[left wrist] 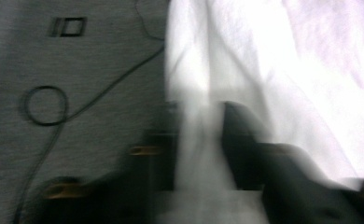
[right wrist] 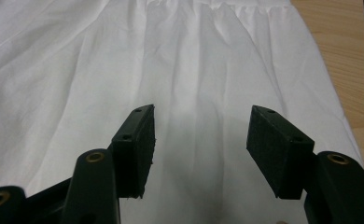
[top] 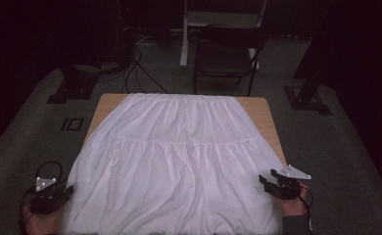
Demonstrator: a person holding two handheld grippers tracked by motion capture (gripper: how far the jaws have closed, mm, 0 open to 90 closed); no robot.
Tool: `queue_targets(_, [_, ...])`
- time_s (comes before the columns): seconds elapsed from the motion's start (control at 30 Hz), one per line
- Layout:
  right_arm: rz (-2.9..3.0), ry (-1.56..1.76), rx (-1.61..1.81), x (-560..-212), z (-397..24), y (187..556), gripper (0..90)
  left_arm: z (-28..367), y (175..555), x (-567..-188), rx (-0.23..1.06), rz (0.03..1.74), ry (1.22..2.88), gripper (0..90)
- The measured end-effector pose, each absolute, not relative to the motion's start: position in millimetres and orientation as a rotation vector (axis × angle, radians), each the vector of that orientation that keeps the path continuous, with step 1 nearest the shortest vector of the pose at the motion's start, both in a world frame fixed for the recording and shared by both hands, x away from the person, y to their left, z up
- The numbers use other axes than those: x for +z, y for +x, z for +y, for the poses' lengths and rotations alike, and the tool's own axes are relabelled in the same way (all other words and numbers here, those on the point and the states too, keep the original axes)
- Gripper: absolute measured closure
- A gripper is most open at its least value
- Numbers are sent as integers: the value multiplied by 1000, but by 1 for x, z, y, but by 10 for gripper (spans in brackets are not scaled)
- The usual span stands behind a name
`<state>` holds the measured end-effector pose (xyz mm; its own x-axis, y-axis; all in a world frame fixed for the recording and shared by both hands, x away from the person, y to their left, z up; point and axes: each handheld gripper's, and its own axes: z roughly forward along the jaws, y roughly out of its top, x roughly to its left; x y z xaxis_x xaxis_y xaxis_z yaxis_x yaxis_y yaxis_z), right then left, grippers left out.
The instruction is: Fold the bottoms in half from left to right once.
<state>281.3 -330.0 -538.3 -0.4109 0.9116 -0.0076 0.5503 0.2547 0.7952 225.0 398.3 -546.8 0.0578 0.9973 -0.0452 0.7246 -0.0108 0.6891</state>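
Left tongs (top: 66, 192) pinch the white skirt's (top: 179, 156) hem edge; right tongs (right wrist: 199, 149) hover spread above it. Skirt lies flat across the surface (top: 262, 110): light, limp, best gripped at hem corners.

High view: fixed above the near edge, facing forward and down. It takes in the whole table (top: 262, 108), the white skirt (top: 179, 161) spread on it, and the dark floor with a chair (top: 228, 49) beyond the far edge.

Left gripper view: rides low at the near left corner, very close, blurred. Looks along the skirt's hanging left edge (left wrist: 203, 93), with floor and a looped cable (left wrist: 45, 105) on its left.

Right gripper view: low at the near right, close over the cloth (right wrist: 194, 70), facing the far edge; wood at its right.

All three views share the skirt.
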Motion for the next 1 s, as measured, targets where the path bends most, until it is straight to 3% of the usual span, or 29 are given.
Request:
queue_targets(0.07, [2059, 1327, 1014, -538, -330, 281, 416, 391, 226, -540, 621, 1671, 1802, 882])
queue_targets(0.37, [2052, 1331, 1005, -538, -332, 280, 426, 327, 238, -489, 607, 1351, 1869, 894])
queue_targets(0.73, [2076, 1335, 935, -545, -329, 278, 413, 212, 277, -468, 477, 1013, 2038, 896])
queue_targets(0.77, [2083, 1329, 932, -545, -327, 278, 414, 184, 284, -466, 449, 946, 2068, 896])
queue_targets(1.0, [2102, 1315, 920, -547, -322, 280, 413, 91, 308, -450, 361, 749, 2100, 897])
